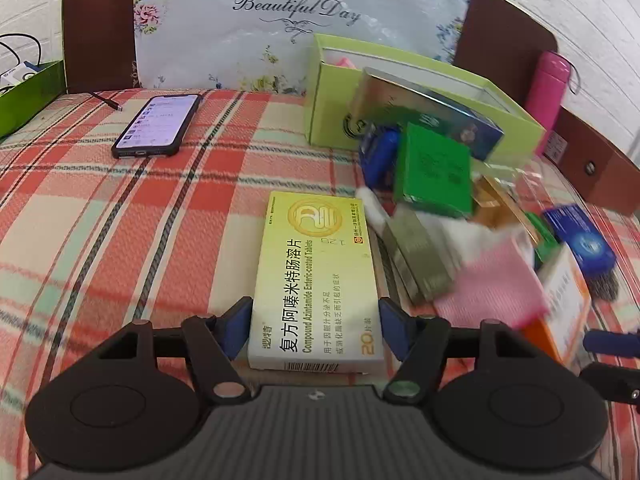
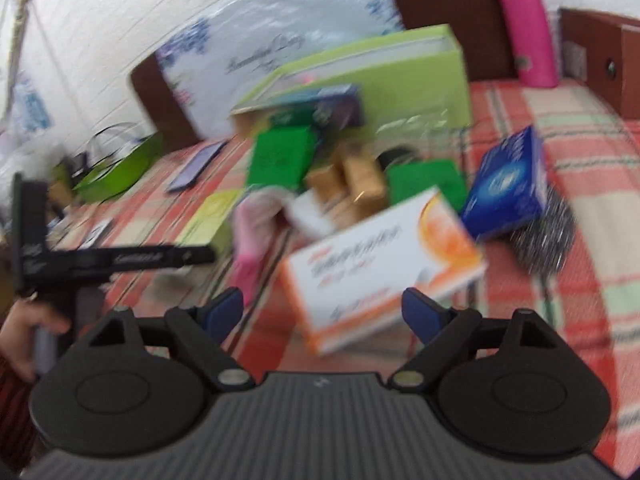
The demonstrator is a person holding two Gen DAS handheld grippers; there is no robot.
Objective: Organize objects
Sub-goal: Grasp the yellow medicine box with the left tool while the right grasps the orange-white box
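A yellow tablet box (image 1: 316, 276) lies flat on the plaid bedspread, its near end between the fingers of my left gripper (image 1: 316, 326); the pads stand at its sides, and contact cannot be judged. A heap of small boxes lies beside a lime-green open box (image 1: 404, 92): a green box (image 1: 434, 168), a blue box (image 1: 580, 236), a pink cloth (image 1: 496, 288). My right gripper (image 2: 322, 312) is open, with an orange-and-white box (image 2: 380, 264) just ahead between its fingers, untouched. That view is blurred.
A phone (image 1: 160, 124) lies at the far left of the bed. A floral pillow (image 1: 296, 20) leans on the brown headboard. A pink bottle (image 2: 524, 20) stands at the back right. A steel scourer (image 2: 548, 232) lies right of the heap. A green bag (image 1: 24, 92) is at far left.
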